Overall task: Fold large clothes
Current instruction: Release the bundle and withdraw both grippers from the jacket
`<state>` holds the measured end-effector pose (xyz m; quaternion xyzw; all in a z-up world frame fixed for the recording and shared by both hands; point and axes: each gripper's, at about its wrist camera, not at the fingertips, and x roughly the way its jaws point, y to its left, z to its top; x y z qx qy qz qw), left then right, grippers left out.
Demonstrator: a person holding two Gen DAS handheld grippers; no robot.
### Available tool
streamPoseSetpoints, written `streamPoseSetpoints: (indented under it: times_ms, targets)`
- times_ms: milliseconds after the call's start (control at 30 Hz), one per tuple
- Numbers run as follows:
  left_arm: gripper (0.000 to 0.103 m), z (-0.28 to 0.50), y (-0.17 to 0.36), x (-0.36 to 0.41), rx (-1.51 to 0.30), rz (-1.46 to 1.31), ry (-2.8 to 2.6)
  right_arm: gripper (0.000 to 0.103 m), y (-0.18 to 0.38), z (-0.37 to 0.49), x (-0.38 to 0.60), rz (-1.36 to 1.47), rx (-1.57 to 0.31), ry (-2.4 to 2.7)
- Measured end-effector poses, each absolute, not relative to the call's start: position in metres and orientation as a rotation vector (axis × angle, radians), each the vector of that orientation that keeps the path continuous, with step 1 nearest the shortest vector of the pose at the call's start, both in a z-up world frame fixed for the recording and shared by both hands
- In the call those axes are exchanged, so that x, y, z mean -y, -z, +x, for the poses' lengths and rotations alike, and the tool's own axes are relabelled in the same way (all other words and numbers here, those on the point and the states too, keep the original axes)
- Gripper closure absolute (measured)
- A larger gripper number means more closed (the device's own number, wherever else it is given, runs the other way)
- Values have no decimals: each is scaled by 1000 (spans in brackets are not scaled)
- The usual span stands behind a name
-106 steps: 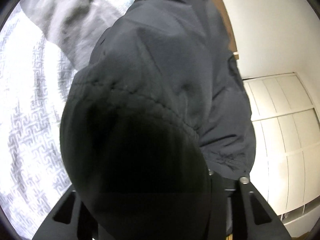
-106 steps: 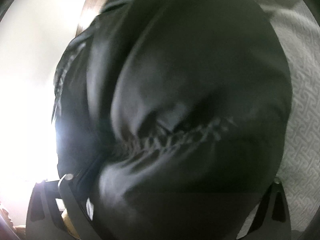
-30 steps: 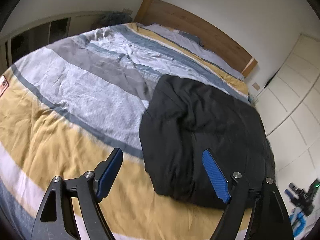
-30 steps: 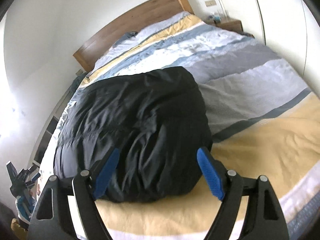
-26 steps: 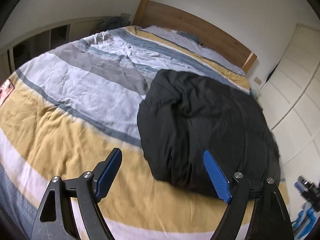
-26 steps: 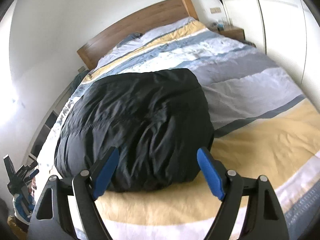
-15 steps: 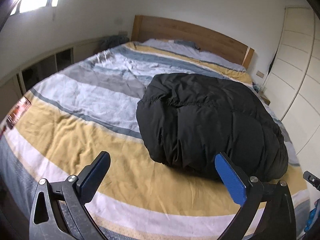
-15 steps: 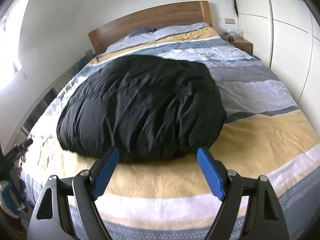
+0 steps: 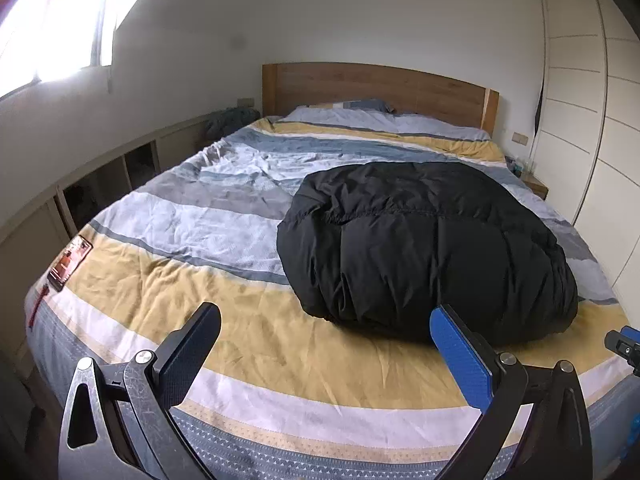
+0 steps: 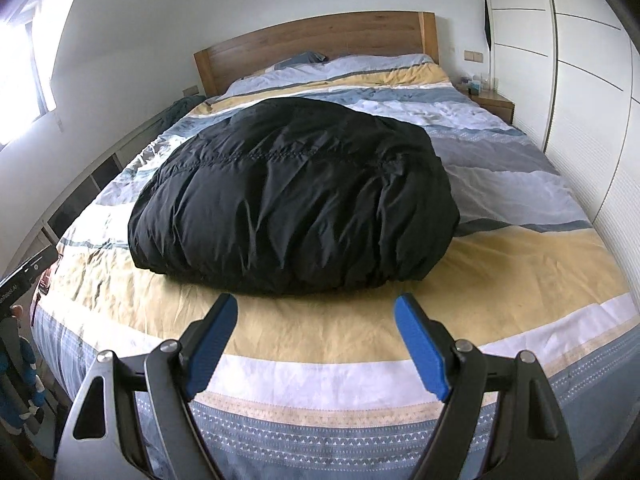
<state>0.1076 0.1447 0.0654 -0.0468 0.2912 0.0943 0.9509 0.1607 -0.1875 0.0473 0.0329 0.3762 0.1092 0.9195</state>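
A black puffy jacket lies folded in a bulky bundle on the striped duvet of the bed; it also shows in the right wrist view. My left gripper is open and empty, held back near the foot of the bed, left of the jacket's near edge. My right gripper is open and empty, just short of the jacket's near edge, over the yellow stripe.
A wooden headboard stands at the far end. White wardrobe doors and a bedside table line the right. Low shelving runs along the left wall under a bright window.
Both grippers let go of the jacket and opened. They have pulled back and lowered toward the foot of the bed, so the jacket now lies farther away.
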Motion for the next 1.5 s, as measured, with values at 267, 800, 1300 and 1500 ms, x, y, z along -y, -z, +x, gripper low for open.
streamPoseSetpoints:
  times_ms: [267,800,1300,1500]
  targets:
    - [0,95,-70,-131,-579,-84,-184,22,-45,147,191,59,-776,-218]
    - [0,90,-46,-116,-634,-87,-178,22,-40,132,204,39,-760,-182]
    - [0,94,-38,-106,-657,-74,-165,22,-37,130,211,31,-752,-158]
    - [0,96,-35,-107,-674,-83,-156,22,-36,131,213,33,-753,-151]
